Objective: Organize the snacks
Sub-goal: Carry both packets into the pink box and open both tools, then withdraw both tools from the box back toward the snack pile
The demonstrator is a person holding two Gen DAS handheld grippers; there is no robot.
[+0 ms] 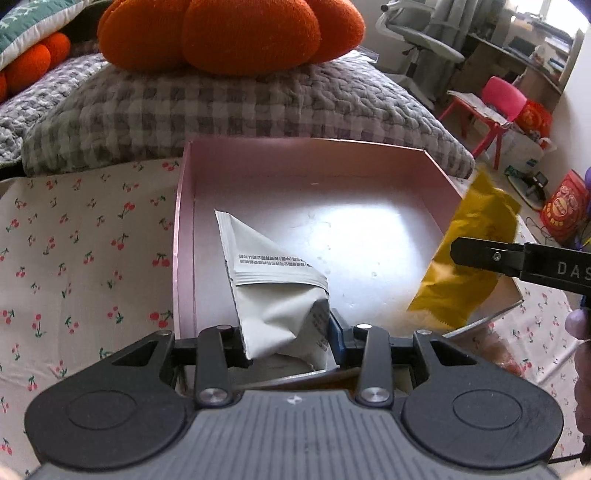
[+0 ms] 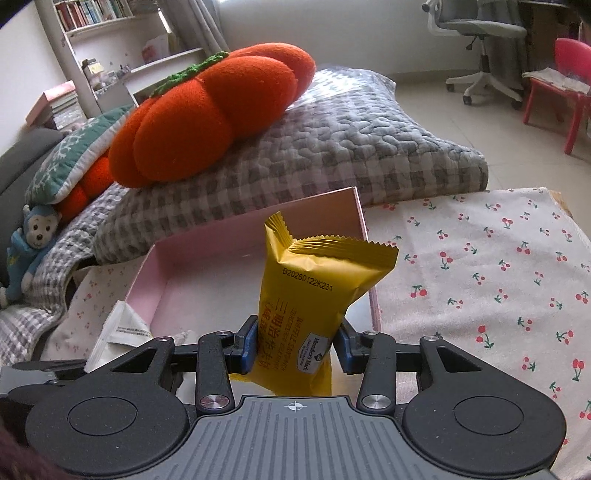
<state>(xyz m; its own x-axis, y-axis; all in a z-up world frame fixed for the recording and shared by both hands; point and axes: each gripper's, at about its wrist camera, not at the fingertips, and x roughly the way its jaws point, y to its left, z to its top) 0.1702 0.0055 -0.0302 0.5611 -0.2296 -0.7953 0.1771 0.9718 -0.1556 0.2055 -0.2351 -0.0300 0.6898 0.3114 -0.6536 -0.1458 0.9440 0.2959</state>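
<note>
A shallow pink box (image 1: 183, 236) lies on the cherry-print cloth (image 1: 74, 240). My left gripper (image 1: 290, 345) is shut on a white snack packet (image 1: 273, 291), which hangs over the box's near left part. My right gripper (image 2: 295, 349) is shut on a yellow snack packet (image 2: 314, 291) that stands upright over the box's (image 2: 207, 236) right edge. In the left wrist view the yellow packet (image 1: 469, 258) shows blurred at the box's right rim, with a black finger (image 1: 480, 253) of the right gripper across it. The white packet (image 2: 122, 328) peeks in at the right wrist view's lower left.
An orange pumpkin cushion (image 1: 229, 33) sits on a grey checked quilt (image 1: 221, 110) just behind the box. A red chair (image 1: 495, 107), an office chair (image 2: 480, 33), shelves (image 2: 110, 33) and red bags (image 1: 563, 206) on the floor stand further off. A plush monkey (image 2: 27, 254) lies at left.
</note>
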